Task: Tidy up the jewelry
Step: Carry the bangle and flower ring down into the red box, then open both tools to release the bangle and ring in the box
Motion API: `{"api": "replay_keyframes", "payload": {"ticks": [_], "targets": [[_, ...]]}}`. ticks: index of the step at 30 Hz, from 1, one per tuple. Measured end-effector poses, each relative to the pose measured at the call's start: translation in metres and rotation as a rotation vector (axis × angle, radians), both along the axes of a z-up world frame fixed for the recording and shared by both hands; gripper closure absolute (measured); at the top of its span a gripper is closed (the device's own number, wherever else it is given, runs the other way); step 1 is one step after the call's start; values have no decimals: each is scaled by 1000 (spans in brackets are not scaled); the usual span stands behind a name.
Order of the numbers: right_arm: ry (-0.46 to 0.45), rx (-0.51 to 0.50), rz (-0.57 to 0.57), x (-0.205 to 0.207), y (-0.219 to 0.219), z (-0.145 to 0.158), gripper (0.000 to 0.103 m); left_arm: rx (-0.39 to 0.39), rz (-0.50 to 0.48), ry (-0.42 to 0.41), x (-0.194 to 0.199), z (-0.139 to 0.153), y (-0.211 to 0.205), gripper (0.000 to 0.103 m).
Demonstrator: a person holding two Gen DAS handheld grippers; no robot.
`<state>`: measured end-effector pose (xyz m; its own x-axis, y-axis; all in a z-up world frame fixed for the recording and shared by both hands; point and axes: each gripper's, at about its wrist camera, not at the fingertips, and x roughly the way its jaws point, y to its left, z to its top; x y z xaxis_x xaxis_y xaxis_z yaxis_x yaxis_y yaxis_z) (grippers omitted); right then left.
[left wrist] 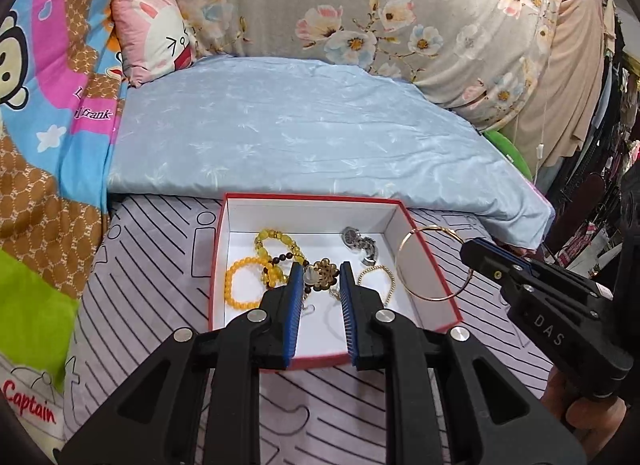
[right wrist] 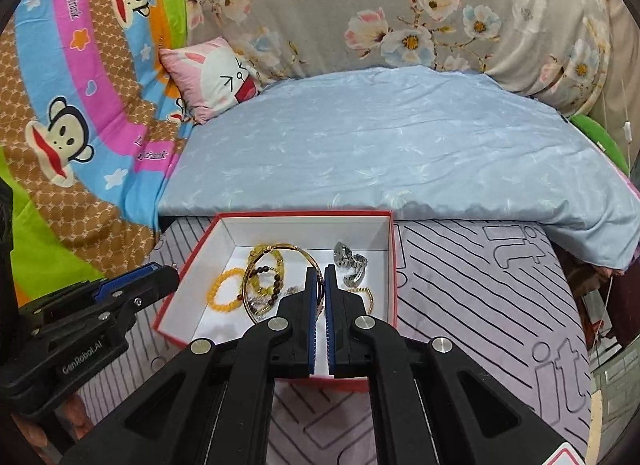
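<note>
Gold is the colour of the thin bangle (left wrist: 434,263) pinched in the right claw (right wrist: 321,293), whose blue pads are clenched on its rim. From the left wrist view the ring hangs in the air over the right wall of the red box (left wrist: 430,265), part inside its outline and part outside. The box sits open on a striped bed sheet (left wrist: 160,265), just near of a folded pale blue quilt (left wrist: 300,133).

Inside the box, on its white floor, lie an orange bead bracelet (left wrist: 240,285) at the left, a yellow bead bracelet (left wrist: 276,245) farther back, a dark bead string with a flower piece (left wrist: 324,273) in the middle, a silver watch (left wrist: 360,247) toward the far right corner and a fine gold chain (left wrist: 380,277) near the right wall.

The left claw (left wrist: 320,297) hovers above the near half of the box with its jaws a small way apart; nothing is visibly pinched between them, though a pale hook-like piece lies below.

The step in hand looks like carrying one piece, the bangle, relative to the box; whether it is going in or coming out I cannot tell. If it is going in, the next move calls for lowering the ring over a bare patch of white floor, clear of the chain and the watch, then releasing the pads so it settles flat rather than hooking on the wall.
</note>
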<state>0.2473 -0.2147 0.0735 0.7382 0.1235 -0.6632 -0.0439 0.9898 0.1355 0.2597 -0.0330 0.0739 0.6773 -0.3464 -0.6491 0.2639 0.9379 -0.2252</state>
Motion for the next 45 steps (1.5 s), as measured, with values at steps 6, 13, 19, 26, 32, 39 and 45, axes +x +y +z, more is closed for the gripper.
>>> {"api": "replay_keyframes", "payload": {"ticks": [6,13,19,26,32,39,45], "targets": [[44,-12,1,41,3,-29,100,5,1,33,31,-23,-6,85],[78,-13,4,66,6,-50,100,10,3,60,44,-42,-6,85],[93,-19,14,76,12,-60,100,11,6,82,48,-54,-6,85],[104,-13,20,81,13,-67,99,15,15,91,53,-60,-5,85],[91,-32,18,76,18,-67,85,40,45,96,57,-65,-7,67],[59,-21,-8,49,15,-57,64,65,66,90,53,-64,-7,64],[52,-26,-34,21,14,-50,62,85,72,75,42,-59,-11,64]]}}
